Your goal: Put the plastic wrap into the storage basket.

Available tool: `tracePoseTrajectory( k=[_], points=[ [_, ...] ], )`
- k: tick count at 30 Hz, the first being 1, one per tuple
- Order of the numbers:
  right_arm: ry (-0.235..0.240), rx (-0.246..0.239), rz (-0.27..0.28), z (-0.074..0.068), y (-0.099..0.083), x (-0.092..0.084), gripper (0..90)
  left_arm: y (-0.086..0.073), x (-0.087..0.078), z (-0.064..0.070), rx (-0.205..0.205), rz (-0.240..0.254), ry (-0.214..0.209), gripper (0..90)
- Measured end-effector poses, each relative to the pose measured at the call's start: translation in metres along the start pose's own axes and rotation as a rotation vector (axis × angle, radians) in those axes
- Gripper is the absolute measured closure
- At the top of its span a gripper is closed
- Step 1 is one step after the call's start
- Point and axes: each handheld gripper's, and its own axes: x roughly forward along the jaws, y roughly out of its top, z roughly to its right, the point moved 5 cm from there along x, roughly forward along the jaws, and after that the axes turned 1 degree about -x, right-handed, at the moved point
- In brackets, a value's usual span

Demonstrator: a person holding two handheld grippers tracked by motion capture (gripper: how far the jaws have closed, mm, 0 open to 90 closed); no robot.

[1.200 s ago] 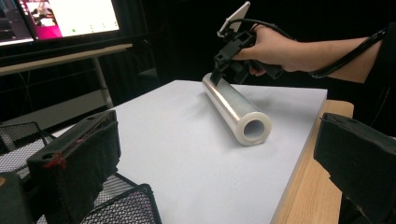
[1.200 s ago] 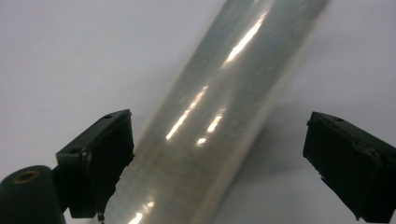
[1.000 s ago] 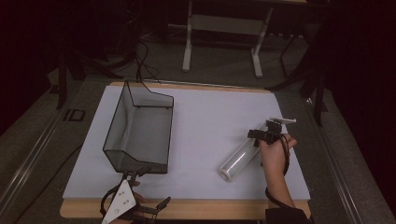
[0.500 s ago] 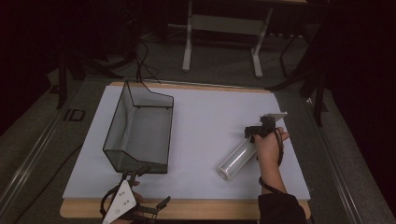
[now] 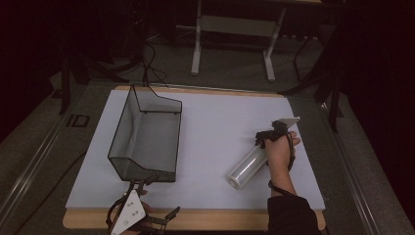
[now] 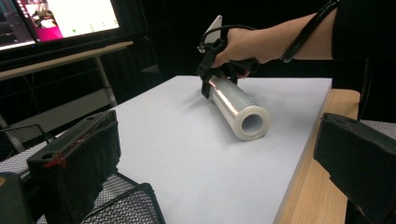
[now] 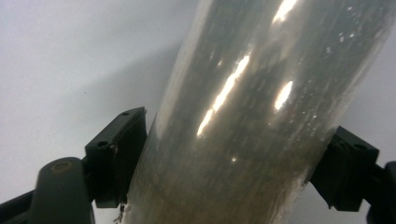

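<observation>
Grippers at a white table, one at each side.

Left gripper [image 5: 139, 188] waits at the near edge with its jaws spread wide and nothing between them, just before the black wire basket [image 5: 147, 134]. Farther to the right, the right gripper [image 5: 263, 141] has both jaws pressed on the far end of a clear film roll [image 5: 248, 166], which lies on the table [image 5: 215, 122].

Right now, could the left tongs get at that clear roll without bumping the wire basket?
Probably yes. The left tongs sit at the wire basket's near end, and bare white table lies between them and the roll.
</observation>
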Motion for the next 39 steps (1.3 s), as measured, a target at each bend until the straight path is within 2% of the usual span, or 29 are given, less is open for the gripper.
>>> tracePoseTrajectory(
  k=[2, 4, 7, 13, 19, 22, 23, 24, 25, 27, 29, 30, 32, 33, 34, 37, 39],
  points=[
    [0.022, 0.033, 0.026, 0.001, 0.001, 0.000, 22.4, 0.000, 0.000, 0.000, 0.002, 0.003, -0.001, 1.2],
    [0.059, 0.028, 0.053, -0.001, 0.001, -0.001, 23.4, 0.001, -0.001, 0.000, 0.001, 0.007, 0.002, 1.2],
    [0.083, -0.010, 0.072, -0.006, 0.001, -0.004, 24.0, 0.001, -0.002, -0.002, -0.006, 0.011, 0.006, 1.2],
    [0.142, -0.144, 0.072, -0.021, 0.005, -0.028, 25.5, 0.002, -0.002, -0.002, -0.009, 0.012, 0.005, 1.2],
    [0.190, -0.330, 0.134, -0.040, 0.007, -0.063, 26.8, 0.002, -0.002, -0.002, -0.008, 0.015, 0.006, 1.2],
    [0.206, -0.439, 0.174, -0.052, 0.004, -0.077, 27.3, 0.003, -0.002, -0.002, -0.013, 0.019, 0.006, 1.2],
    [0.206, -0.439, 0.174, -0.052, 0.004, -0.077, 27.3, 0.003, -0.002, -0.002, -0.013, 0.019, 0.006, 1.2],
    [0.212, -0.467, 0.183, -0.056, 0.002, -0.080, 27.3, 0.003, -0.002, -0.002, -0.013, 0.018, 0.006, 1.2],
    [0.215, -0.518, 0.207, -0.063, -0.001, -0.085, 27.7, 0.003, -0.002, -0.002, -0.013, 0.019, 0.005, 1.2],
    [0.228, -0.561, 0.232, -0.070, -0.006, -0.088, 27.6, 0.003, -0.002, -0.002, -0.014, 0.018, 0.003, 1.2],
    [0.255, -0.629, 0.264, -0.081, -0.012, -0.089, 27.9, 0.002, -0.001, -0.002, -0.012, 0.015, 0.002, 1.2],
    [0.251, -0.656, 0.276, -0.084, -0.015, -0.088, 27.8, 0.002, -0.001, -0.002, -0.013, 0.016, 0.000, 1.2],
    [0.289, -0.725, 0.295, -0.094, -0.020, -0.087, 27.9, 0.002, -0.001, -0.002, -0.012, 0.016, 0.001, 1.2],
    [0.292, -0.770, 0.302, -0.099, -0.023, -0.086, 27.9, 0.002, -0.002, -0.002, -0.012, 0.017, 0.000, 1.2],
    [0.316, -0.810, 0.301, -0.104, -0.025, -0.085, 27.9, 0.002, -0.002, -0.002, -0.012, 0.015, 0.002, 1.2],
    [0.347, -0.942, 0.282, -0.118, -0.033, -0.084, 27.6, 0.002, -0.003, -0.003, -0.015, 0.020, 0.004, 1.2],
    [0.337, -1.029, 0.272, -0.127, -0.038, -0.085, 27.6, 0.003, -0.003, -0.004, -0.017, 0.024, 0.005, 1.2]
  ],
)
